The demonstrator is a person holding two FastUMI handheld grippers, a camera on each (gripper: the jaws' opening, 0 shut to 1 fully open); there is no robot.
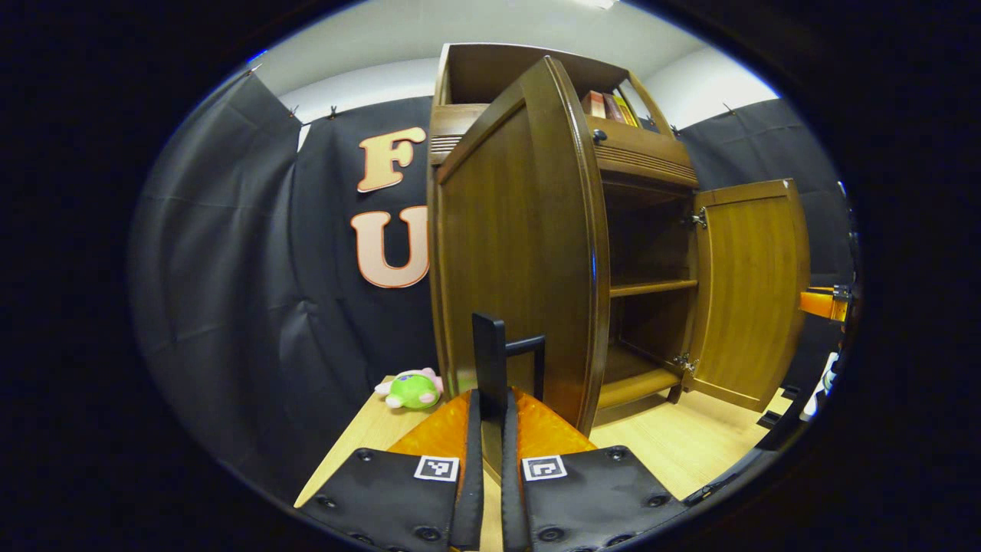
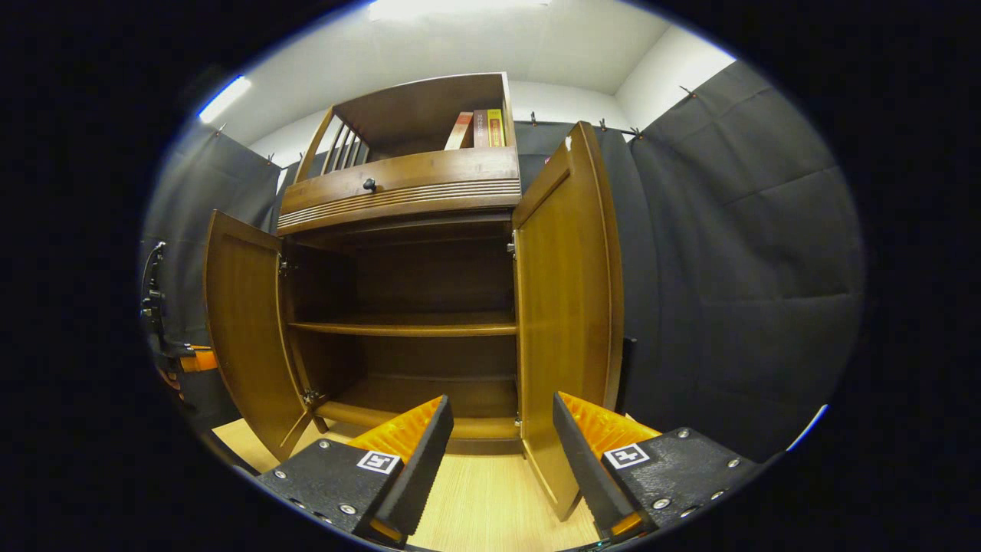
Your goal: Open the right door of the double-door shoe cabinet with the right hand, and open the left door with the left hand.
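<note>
The brown wooden shoe cabinet (image 2: 398,192) stands with both doors swung wide. In the left gripper view, my left gripper (image 1: 492,399) is shut on the black bar handle (image 1: 489,345) of the left door (image 1: 513,253), which fills the middle of that view. The right door (image 1: 751,291) hangs open farther right. In the right gripper view, my right gripper (image 2: 502,402) is open, with nothing pressed between its fingers. The right door (image 2: 567,307) stands edge-on just above its right finger (image 2: 582,452). The left door (image 2: 245,337) is open at the left, with the left gripper (image 2: 165,330) beside it.
Inside, a bare shelf (image 2: 406,328) crosses the cabinet. Above are a drawer with a black knob (image 2: 369,184) and books (image 2: 479,126) on top. A green plush toy (image 1: 414,389) lies on the light wooden floor (image 2: 490,491) left of the cabinet. Black cloth walls surround it.
</note>
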